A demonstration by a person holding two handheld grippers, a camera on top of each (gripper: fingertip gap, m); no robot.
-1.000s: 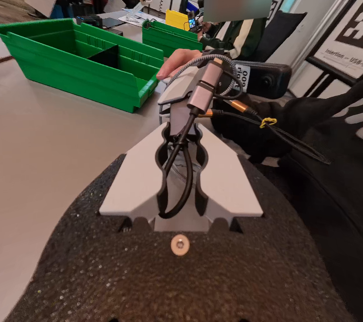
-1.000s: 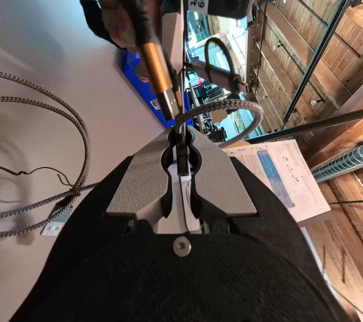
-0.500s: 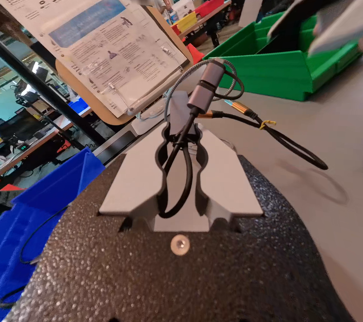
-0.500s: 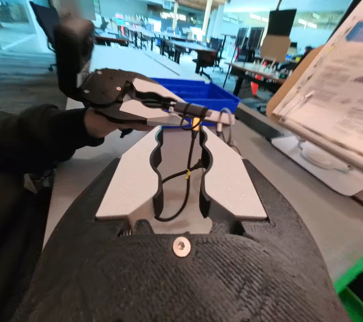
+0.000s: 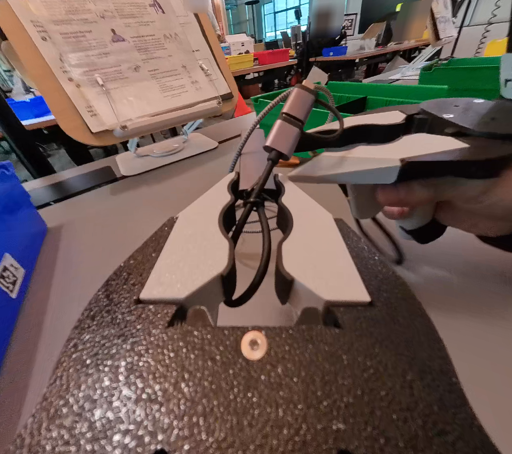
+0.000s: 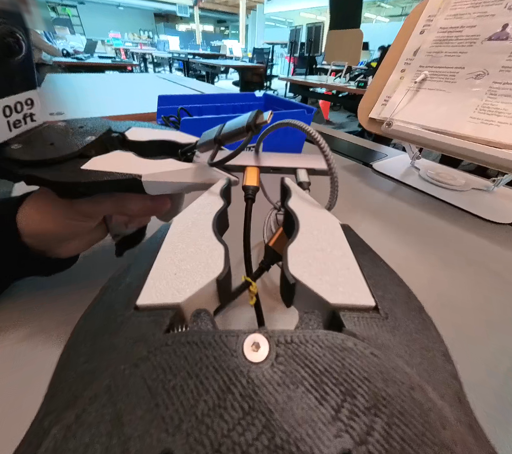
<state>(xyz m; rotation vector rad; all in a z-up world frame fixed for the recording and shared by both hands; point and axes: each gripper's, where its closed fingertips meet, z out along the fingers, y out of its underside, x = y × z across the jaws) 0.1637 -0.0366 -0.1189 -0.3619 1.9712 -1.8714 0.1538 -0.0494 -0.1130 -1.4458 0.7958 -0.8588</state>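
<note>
Left gripper (image 5: 256, 177) clamps a grey hub (image 5: 253, 156); right gripper (image 6: 255, 180), jaws apart, straddles a black cable (image 6: 248, 227) at 12 o'clock.

— Where did the left wrist view look from?
— From just behind the left gripper (image 5: 256, 180), low over the grey table (image 5: 110, 208), facing a document stand (image 5: 116, 53) and green bins (image 5: 388, 100). It was very close to a flat grey hub (image 5: 253, 155).
— And the right wrist view?
— From behind the right gripper (image 6: 255, 186), equally close, facing a blue bin (image 6: 277, 114).
— What did they share?
— The hub, its cables, the stand, and each other's gripper crossing at the side.
</note>
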